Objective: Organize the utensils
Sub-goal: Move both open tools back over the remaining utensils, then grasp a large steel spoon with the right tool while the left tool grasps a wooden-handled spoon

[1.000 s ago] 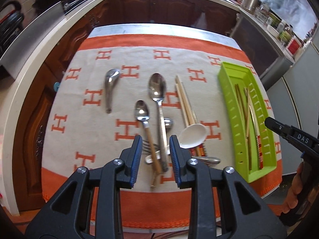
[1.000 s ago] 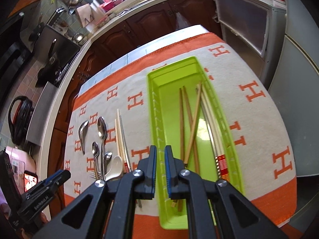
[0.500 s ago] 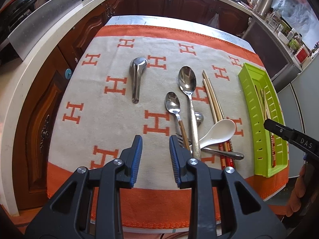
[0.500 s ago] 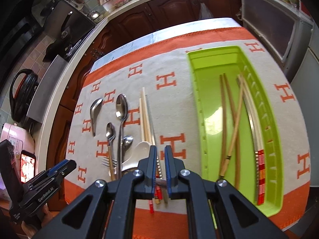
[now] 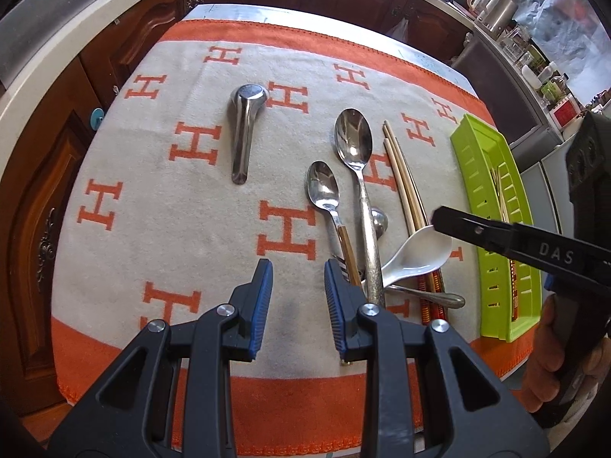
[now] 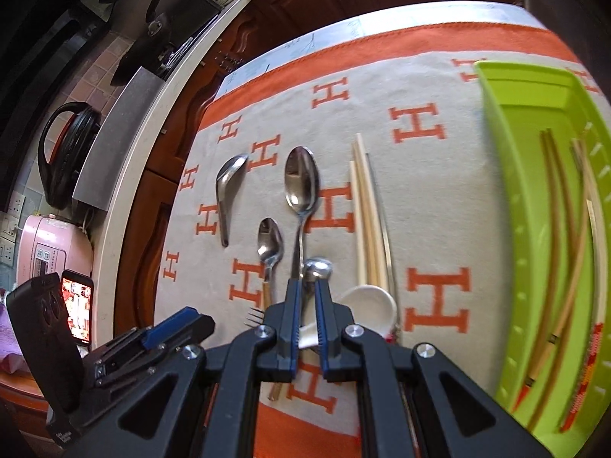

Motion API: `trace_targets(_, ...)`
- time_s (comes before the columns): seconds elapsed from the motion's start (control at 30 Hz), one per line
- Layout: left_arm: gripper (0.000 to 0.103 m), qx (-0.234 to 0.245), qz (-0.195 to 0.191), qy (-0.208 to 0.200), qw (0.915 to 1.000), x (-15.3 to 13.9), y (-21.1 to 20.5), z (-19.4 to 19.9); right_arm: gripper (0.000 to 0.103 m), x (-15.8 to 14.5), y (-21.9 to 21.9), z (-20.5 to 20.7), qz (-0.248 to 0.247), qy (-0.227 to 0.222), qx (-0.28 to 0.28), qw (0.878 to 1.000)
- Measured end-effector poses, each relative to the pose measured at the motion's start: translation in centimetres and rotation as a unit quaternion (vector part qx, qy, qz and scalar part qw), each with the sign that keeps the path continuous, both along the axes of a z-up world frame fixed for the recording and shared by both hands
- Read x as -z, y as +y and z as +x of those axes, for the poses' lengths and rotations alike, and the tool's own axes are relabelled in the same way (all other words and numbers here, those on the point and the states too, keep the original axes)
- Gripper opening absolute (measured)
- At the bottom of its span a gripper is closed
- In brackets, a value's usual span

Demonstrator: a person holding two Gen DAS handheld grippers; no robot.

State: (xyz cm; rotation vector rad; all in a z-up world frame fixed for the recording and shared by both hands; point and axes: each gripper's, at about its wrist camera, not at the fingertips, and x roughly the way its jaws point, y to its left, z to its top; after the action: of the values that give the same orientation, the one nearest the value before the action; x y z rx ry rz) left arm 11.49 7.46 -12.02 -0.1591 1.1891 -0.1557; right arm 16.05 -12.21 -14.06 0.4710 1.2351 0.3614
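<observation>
At lower centre of the left wrist view, the left hand-held gripper (image 5: 298, 271) hangs spread above the beige cloth with orange H marks (image 5: 198, 198); the right hand-held gripper (image 6: 306, 290) has its fingers nearly pressed together, a narrow gap showing, over the pile of steel spoons (image 6: 301, 179), pale wooden chopsticks (image 6: 366, 206) and white ceramic spoon (image 6: 368, 301); whether it pinches anything I cannot tell; the lime-green plastic tray (image 6: 534, 84) at right holds more chopsticks.

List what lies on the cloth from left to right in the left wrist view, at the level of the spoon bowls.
Short steel spoon → small spoon with wooden handle → large steel spoon → pale chopsticks → green tray, chopsticks lying inside it.
</observation>
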Motion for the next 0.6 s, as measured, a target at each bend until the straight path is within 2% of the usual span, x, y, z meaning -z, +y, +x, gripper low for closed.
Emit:
trace_targets(0.27, 0.025, -0.005, -0.013, 0.011, 0.9998, 1.4, 1.0, 1.3, 0.008, 2.9, 1.7, 3.1, 0.014, 0.03, -0.009, 0.999)
trace_targets(0.33, 0.025, -0.006, -0.014, 0.014, 0.9998, 1.7, 1.3, 1.6, 0.011, 3.3, 2.1, 3.5, 0.009, 0.034, -0.013, 0.999)
trace_targets(0.43, 0.025, -0.006, -0.015, 0.015, 0.9998, 2.0, 1.5, 1.9, 0.016, 3.7, 2.5, 3.8, 0.002, 0.034, -0.015, 0.999)
trace_targets(0.6, 0.025, -0.002, -0.02, 0.016, 0.9997, 2.3, 1.6, 2.1, 0.016, 3.8, 3.1, 4.1, -0.011, 0.03, -0.025, 0.999)
